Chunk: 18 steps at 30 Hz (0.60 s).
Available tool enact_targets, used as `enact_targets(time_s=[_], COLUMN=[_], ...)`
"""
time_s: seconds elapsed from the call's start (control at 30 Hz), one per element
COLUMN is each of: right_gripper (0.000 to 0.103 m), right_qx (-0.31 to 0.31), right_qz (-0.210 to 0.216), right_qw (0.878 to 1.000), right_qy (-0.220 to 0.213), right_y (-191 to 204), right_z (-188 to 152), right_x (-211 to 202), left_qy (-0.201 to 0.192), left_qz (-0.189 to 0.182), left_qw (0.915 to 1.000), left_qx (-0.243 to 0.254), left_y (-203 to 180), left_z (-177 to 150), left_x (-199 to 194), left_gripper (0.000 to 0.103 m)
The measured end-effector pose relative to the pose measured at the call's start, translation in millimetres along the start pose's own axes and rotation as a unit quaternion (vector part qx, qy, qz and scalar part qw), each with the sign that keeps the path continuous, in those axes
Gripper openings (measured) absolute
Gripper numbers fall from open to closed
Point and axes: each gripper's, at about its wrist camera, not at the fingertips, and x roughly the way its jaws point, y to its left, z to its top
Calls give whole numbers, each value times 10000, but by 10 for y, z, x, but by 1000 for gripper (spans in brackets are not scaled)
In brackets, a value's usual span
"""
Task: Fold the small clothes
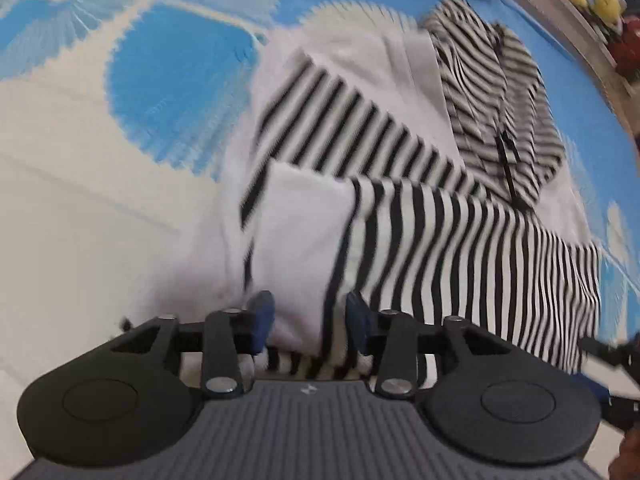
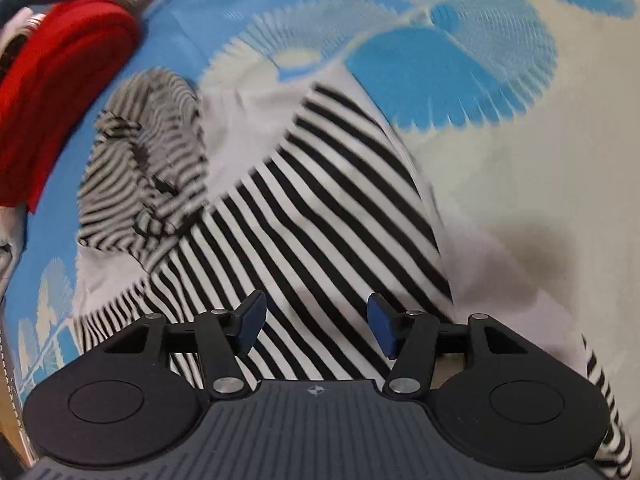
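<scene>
With both my left claw (image 1: 310,320) and right claw (image 2: 316,328) parted over the striped top (image 2: 320,208), I judged its loose fold might spring undone.

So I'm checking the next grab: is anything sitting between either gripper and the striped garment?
Nothing visible does. The left gripper is open right over the striped hooded garment, with a fold of cloth between its pads. The right gripper hangs open directly over the stripes. The red cloth lies off to the side.
</scene>
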Motion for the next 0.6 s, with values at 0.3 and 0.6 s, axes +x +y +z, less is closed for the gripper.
enact_targets(time_s=[0.3,0.6], right_gripper=[59,60], right_qx=[-2079,-2476], right_qz=[-459,-689], right_qw=[9710,9581], right_qy=[-1087,-1267], right_y=[361,193], right_z=[6,0], right_x=[-449,-607], left_qy=[-1150,-2306], left_qz=[-93,80], left_qw=[9905,9603], left_qx=[754,1570], left_y=[-313,-549], left_z=[65,39], left_x=[-351,-770], left_gripper=[44,66])
